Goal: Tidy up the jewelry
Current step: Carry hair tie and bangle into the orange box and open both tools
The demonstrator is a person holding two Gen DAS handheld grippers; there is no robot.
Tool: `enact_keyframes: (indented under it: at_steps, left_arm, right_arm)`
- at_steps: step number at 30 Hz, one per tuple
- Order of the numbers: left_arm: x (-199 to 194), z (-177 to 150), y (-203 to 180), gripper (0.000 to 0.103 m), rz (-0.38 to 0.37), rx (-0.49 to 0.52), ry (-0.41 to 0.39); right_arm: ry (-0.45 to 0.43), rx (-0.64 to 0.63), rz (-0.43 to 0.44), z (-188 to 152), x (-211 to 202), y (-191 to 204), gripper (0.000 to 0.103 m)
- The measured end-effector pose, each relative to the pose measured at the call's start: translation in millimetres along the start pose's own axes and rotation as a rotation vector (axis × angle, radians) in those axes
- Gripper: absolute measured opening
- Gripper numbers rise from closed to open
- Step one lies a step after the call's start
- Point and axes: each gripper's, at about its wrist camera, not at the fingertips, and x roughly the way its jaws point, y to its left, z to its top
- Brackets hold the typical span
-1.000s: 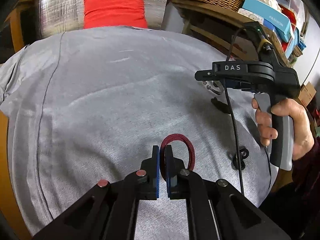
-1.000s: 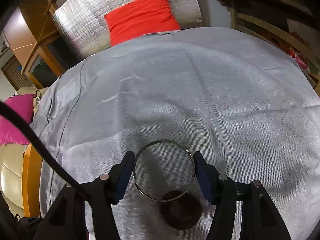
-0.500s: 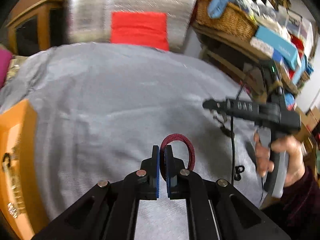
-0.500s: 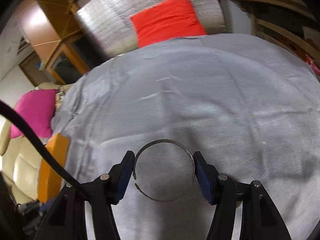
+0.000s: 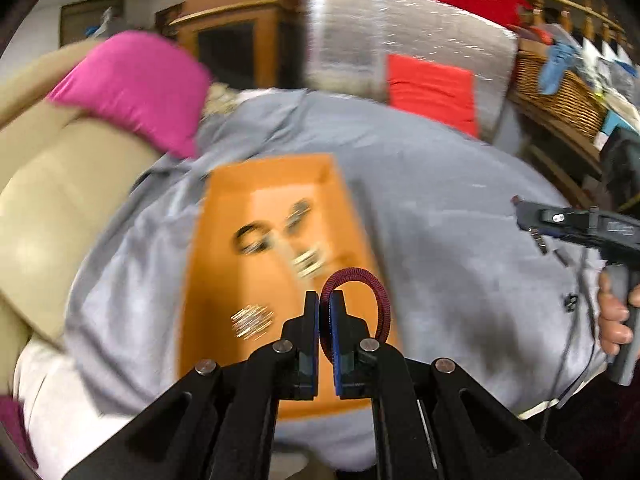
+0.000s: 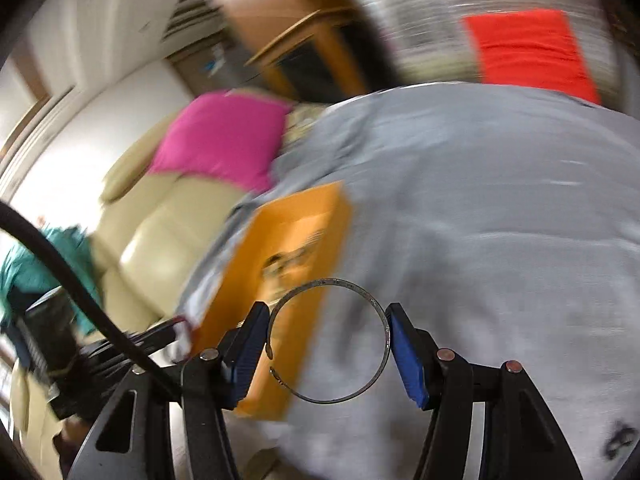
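Left gripper (image 5: 324, 312) pinched tight on a dark red coiled bracelet (image 5: 372, 292); loop sticks out right of the pads, lower centre of the left wrist view. Right gripper (image 6: 326, 340) pads pressed on both sides of a thin open metal bangle (image 6: 376, 308), lower centre of the right wrist view. Orange tray (image 5: 224, 320) on the grey cloth (image 5: 440, 200), centre-left, holds blurred jewelry pieces (image 5: 252, 322). Pink cushion (image 5: 136, 88) upper left. A hand (image 5: 614, 320) at the right edge grips the other gripper's handle.

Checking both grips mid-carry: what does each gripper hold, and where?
Left gripper: dark red corded bracelet, pinched at one side. Right gripper: open metal bangle, squeezed across its width.
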Motion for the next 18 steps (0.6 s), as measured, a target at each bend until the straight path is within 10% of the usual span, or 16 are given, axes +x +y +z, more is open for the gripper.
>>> enact_keyframes:
  at_steps: [8, 18]
  left_arm:
    - [27, -38, 45, 0.005, 0.012, -0.064, 0.112]
    - [71, -39, 68, 0.005, 0.021, -0.158, 0.243]
  right_arm:
    - [0.18, -0.09, 0.084, -22, 80, 89, 0.063]
    - [0.361, -0.059, 0.074, -30, 144, 101, 0.063]
